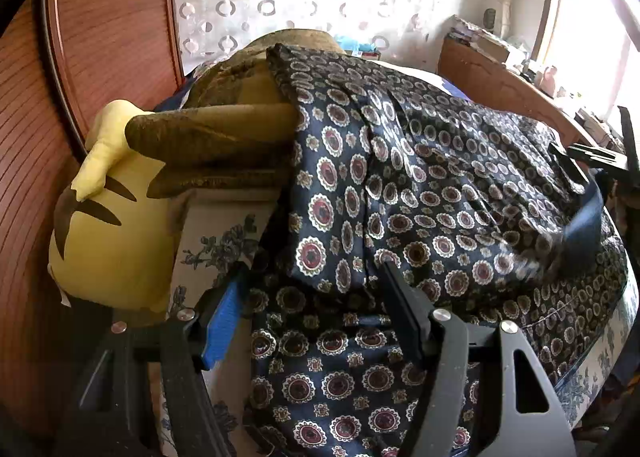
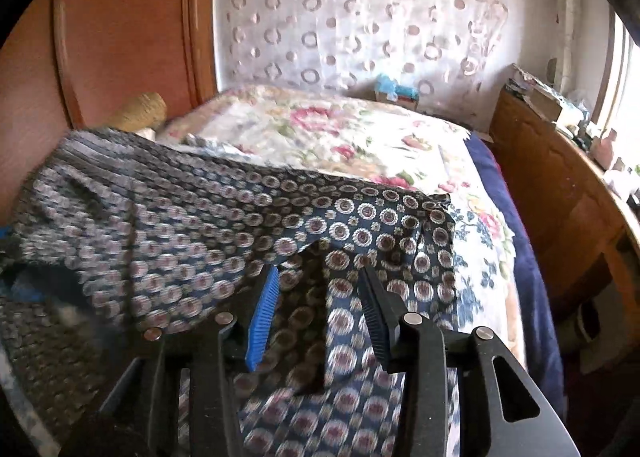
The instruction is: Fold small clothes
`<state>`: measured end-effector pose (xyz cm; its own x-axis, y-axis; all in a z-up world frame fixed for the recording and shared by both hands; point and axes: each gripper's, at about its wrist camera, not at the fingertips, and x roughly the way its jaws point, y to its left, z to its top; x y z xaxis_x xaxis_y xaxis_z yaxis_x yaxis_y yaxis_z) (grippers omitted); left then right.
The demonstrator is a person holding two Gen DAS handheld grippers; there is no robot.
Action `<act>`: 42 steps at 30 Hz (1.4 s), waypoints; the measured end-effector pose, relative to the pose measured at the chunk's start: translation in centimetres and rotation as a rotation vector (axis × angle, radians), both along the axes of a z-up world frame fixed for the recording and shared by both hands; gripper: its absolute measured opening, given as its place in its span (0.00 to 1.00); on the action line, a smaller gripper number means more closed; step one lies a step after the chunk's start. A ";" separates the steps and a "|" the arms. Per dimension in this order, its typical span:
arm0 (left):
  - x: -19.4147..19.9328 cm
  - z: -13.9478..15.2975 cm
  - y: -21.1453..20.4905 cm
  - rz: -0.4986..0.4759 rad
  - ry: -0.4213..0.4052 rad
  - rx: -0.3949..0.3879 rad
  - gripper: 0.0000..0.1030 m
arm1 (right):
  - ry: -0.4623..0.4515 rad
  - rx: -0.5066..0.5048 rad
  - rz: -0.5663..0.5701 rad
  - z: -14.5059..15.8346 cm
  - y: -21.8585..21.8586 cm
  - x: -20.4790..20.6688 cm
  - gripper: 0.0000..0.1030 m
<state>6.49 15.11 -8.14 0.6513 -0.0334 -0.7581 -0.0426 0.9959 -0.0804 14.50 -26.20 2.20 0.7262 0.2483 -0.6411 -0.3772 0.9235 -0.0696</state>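
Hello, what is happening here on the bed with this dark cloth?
A person is folding a navy patterned garment on a bed, with a two-finger tool in each hand. The left tool stands open over the near edge of the cloth. The right tool is also open, with cloth lying loose between its fingers. A yellow plush toy sits beside the garment.

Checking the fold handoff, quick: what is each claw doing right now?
Left claw: open, over the patterned cloth, gripping nothing.
Right claw: open, cloth lies loose between its jaws.
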 end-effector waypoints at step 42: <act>-1.1 1.2 0.4 0.007 -0.084 -0.013 0.53 | -0.121 0.175 -0.153 1.0 -11.3 -14.4 0.39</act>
<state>5.36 15.50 -6.99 0.7128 -0.0380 -0.7004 -0.0422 0.9944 -0.0970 0.14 -37.54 3.16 0.8324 0.2290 -0.5046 -0.2308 0.9711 0.0600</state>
